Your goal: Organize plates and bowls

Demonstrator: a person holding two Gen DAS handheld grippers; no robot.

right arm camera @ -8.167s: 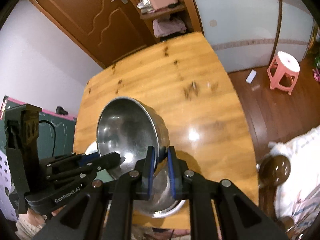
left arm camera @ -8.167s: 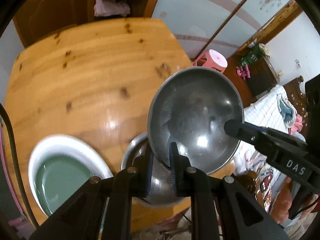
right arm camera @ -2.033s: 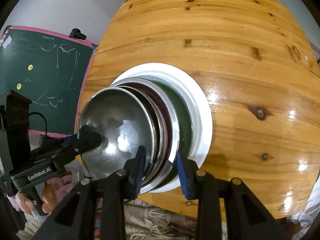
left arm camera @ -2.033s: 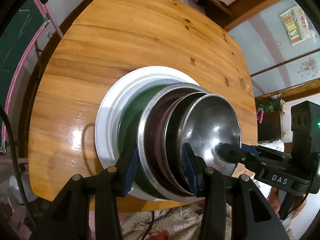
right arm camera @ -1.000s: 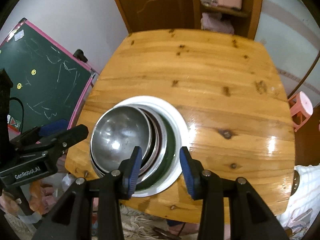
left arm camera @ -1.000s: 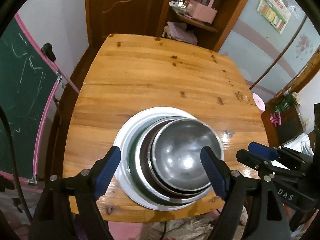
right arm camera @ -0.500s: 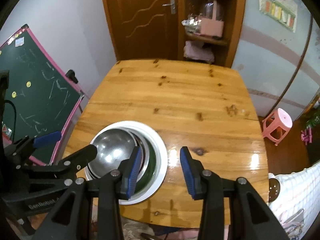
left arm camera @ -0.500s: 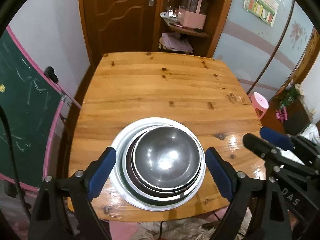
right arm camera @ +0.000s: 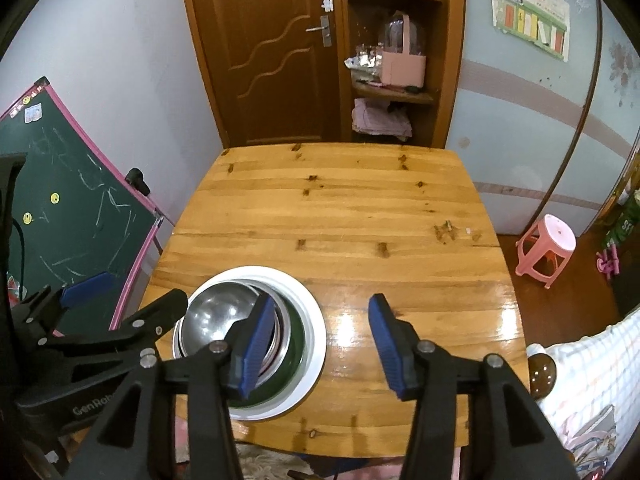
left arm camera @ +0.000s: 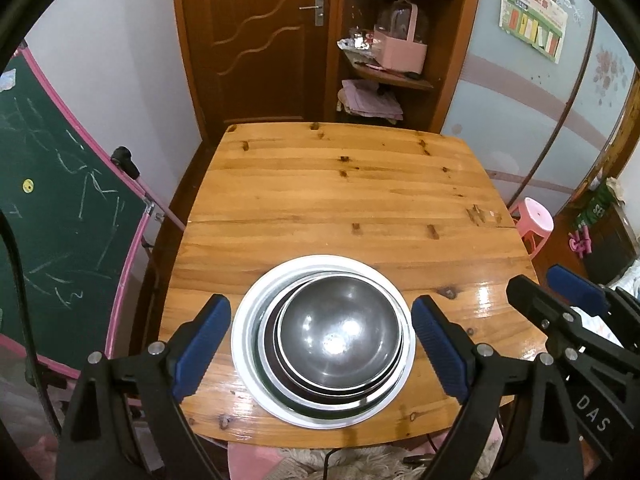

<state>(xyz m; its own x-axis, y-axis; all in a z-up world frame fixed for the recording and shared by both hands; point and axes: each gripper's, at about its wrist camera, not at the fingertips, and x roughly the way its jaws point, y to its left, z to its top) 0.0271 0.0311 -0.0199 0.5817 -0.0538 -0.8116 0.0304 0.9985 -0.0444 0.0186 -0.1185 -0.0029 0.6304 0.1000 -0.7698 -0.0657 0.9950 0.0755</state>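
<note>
A stack sits near the front edge of the wooden table (left arm camera: pixel 344 200): a white plate (left arm camera: pixel 248 344) with a green inside at the bottom, and steel bowls (left arm camera: pixel 340 336) nested on it. The stack also shows in the right wrist view (right arm camera: pixel 308 320), left of centre. My left gripper (left arm camera: pixel 320 344) is open and empty, held above the stack with a finger on each side. My right gripper (right arm camera: pixel 320 332) is open and empty, raised above the table to the right of the stack; it shows in the left wrist view (left arm camera: pixel 552 292).
A green chalkboard (left arm camera: pixel 60 220) with a pink frame stands left of the table. A pink stool (right arm camera: pixel 548 248) is on the floor at the right. A brown door (left arm camera: pixel 260 40) and a wooden shelf with a pink basket (left arm camera: pixel 400 52) are behind the table.
Both grippers let go of the steel bowls, opened wide and pulled up and back from the stack. The bowls now rest nested on the white plate.
</note>
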